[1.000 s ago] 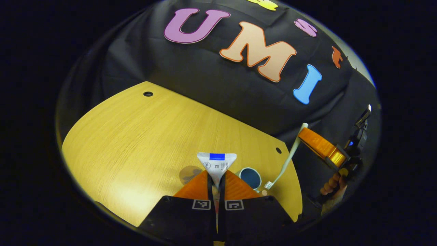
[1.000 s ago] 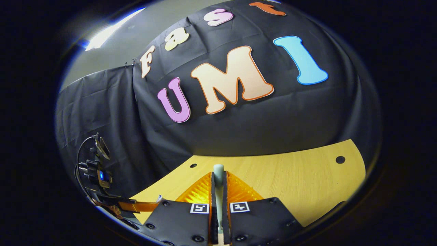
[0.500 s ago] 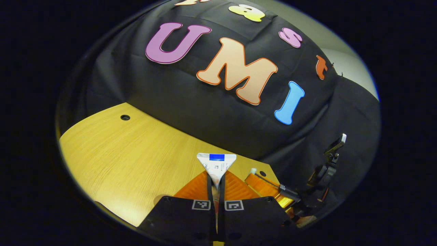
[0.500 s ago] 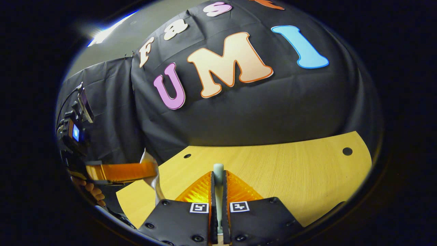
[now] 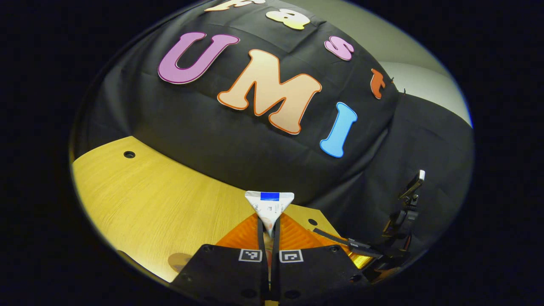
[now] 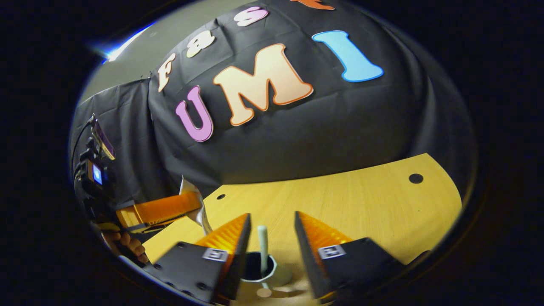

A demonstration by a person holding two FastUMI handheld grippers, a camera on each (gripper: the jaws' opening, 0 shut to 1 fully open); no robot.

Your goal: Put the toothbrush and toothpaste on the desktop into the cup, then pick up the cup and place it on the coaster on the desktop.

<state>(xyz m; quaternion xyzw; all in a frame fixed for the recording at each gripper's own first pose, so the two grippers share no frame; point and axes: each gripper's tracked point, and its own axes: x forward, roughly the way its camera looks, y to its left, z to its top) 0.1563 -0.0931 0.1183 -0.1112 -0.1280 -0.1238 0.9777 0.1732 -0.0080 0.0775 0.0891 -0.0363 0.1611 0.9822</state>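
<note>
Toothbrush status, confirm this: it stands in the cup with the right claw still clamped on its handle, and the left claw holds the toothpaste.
One thing is wrong. In the right gripper view the right claw is open, its fingers apart on either side of the toothbrush, which does stand in the cup. The left gripper view shows the left claw holding the toothpaste.

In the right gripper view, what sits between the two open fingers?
The toothbrush stands in the cup between the right gripper fingers, neither finger touching it, as the right gripper view shows.
</note>
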